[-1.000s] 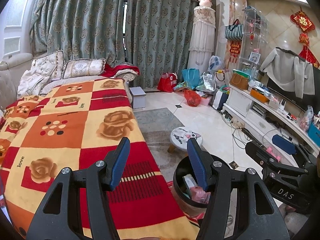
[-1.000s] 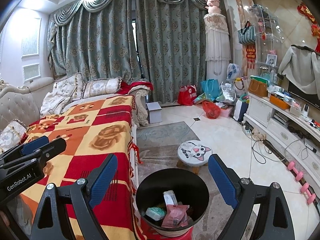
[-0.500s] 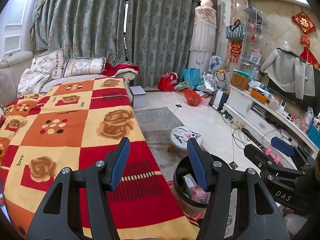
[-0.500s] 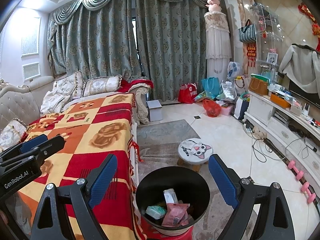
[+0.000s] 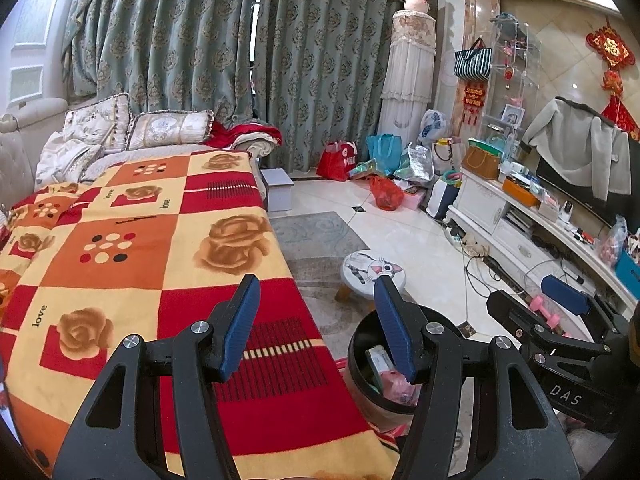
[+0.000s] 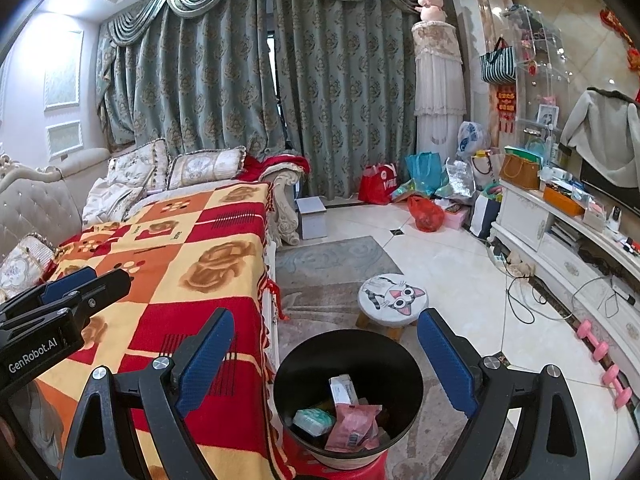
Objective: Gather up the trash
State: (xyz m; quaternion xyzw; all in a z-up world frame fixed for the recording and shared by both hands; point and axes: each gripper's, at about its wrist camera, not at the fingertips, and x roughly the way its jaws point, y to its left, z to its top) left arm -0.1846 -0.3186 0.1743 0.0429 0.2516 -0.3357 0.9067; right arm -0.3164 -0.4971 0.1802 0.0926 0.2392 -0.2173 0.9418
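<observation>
Several wrappers [image 6: 352,426] already lay in the black trash bin [image 6: 408,360]; both the left gripper [image 5: 316,328] and right gripper [image 6: 326,364] had spread, empty jaws; the blanket [image 5: 120,248] looked clear of trash.

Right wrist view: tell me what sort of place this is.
Most likely a lived-in home living room. A cream tufted sofa under a red, orange and yellow patchwork blanket faces a long white media cabinet, with heavy grey-green patterned curtains behind and a black round trash bin on the floor.

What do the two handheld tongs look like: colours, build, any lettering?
Both the left tongs and right tongs have black triangular-frame arms with silver bolts and ribbed blue pads. Side lettering reads "GenRobot.AI" on the left, "DAS" on the right.
</observation>
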